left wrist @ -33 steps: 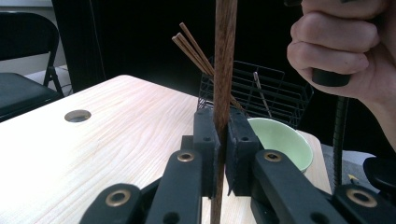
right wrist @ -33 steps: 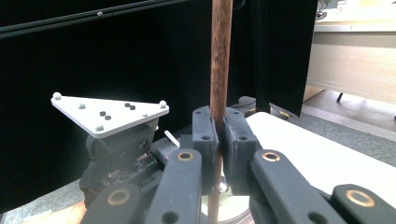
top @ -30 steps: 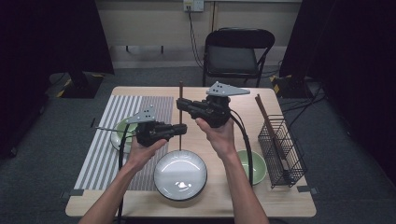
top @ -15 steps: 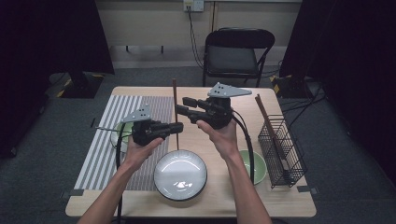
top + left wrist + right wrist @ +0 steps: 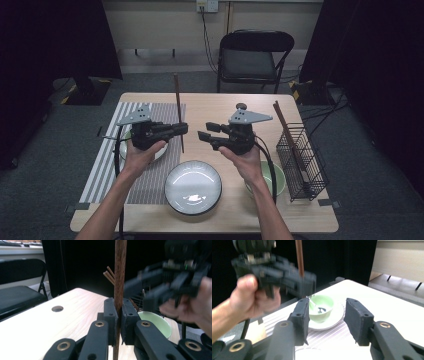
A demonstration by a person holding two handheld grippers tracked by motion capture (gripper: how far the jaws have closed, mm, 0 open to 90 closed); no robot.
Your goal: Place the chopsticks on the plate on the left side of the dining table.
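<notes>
A brown wooden chopstick (image 5: 177,100) stands nearly upright over the middle of the table, with my left gripper (image 5: 184,129) shut on its lower part. In the left gripper view the pads pinch the chopstick (image 5: 120,270) between them at my left gripper (image 5: 119,307). My right gripper (image 5: 204,131) faces it from the right, a short gap away. Its jaws have just been opening, and my right gripper (image 5: 328,312) stands open with nothing between the pads. The right gripper view shows the chopstick (image 5: 299,257) ahead in the other, blurred gripper.
A white plate (image 5: 193,187) lies at the front middle. A green bowl (image 5: 272,177) sits under the right hand. A wire rack (image 5: 300,160) at the right edge holds more chopsticks (image 5: 285,130). A small green bowl on a saucer (image 5: 320,306) rests on the striped placemat (image 5: 115,155).
My right gripper, earlier shut at the chopstick, has opened, let go and drawn back to the right and lower. The left gripper keeps the chopstick and has risen slightly.
</notes>
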